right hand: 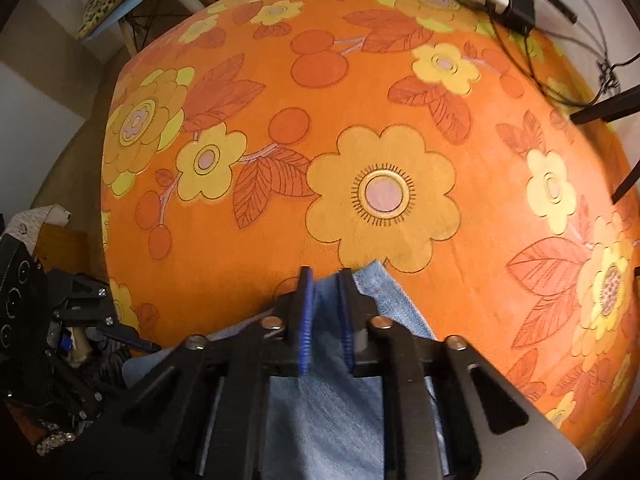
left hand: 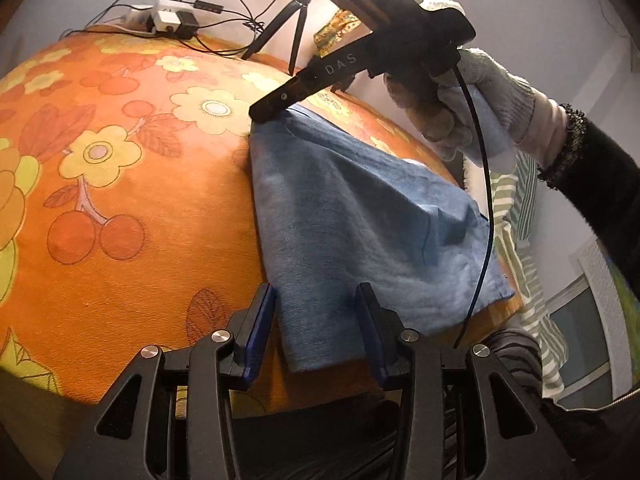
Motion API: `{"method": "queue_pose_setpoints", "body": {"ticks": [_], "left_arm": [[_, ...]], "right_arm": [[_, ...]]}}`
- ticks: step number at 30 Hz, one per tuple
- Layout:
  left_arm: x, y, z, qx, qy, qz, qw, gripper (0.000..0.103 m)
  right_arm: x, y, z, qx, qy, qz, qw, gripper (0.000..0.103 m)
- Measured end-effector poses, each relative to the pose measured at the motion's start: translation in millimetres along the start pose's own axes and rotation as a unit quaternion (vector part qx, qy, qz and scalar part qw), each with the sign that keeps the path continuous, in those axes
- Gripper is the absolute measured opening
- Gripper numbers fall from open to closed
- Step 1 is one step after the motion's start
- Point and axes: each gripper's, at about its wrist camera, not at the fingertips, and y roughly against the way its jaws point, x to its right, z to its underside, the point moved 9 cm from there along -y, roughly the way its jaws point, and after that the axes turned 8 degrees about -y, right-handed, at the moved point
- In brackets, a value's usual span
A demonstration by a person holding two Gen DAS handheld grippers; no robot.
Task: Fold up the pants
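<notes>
**Far corner pinched, near edge waiting**

My right gripper (right hand: 326,280) points steeply down at the far corner of the pants (left hand: 360,224), and its jaws are clenched on a ridge of blue denim that bunches up between the pads. I take the corner there because it gives me a handle to carry that end over for a fold.

The pants lie on the orange flowered tablecloth (left hand: 132,184), already doubled into a compact blue panel near the table's right-hand edge.

My left gripper (left hand: 316,300) hovers low over the near edge of the denim with its jaws apart, gripping nothing; the cloth only passes beneath the gap. I judge it sits there ready to seize the near corner so both ends can lift together.
</notes>
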Motion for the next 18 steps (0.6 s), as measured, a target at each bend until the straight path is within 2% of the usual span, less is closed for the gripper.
{"method": "queue_pose_setpoints", "body": {"ticks": [6, 12, 15, 18], "left_arm": [[-1, 2, 1, 0.001, 0.0, 0.001, 1.0, 0.027], [5, 3, 1, 0.004, -0.022, -0.005, 0.9997, 0.014], [8, 5, -1, 0.006, -0.041, -0.01, 0.9991, 0.013], [5, 5, -1, 0.007, -0.038, -0.009, 0.9992, 0.013]], "right_arm": [[-7, 28, 5, 0.053, -0.002, 0.032, 0.998, 0.003], [-8, 52, 5, 0.085, -0.011, 0.051, 0.995, 0.002], [0, 52, 0, 0.09, -0.006, 0.083, 0.992, 0.002], [19, 41, -6, 0.088, -0.032, 0.097, 0.991, 0.001]]}}
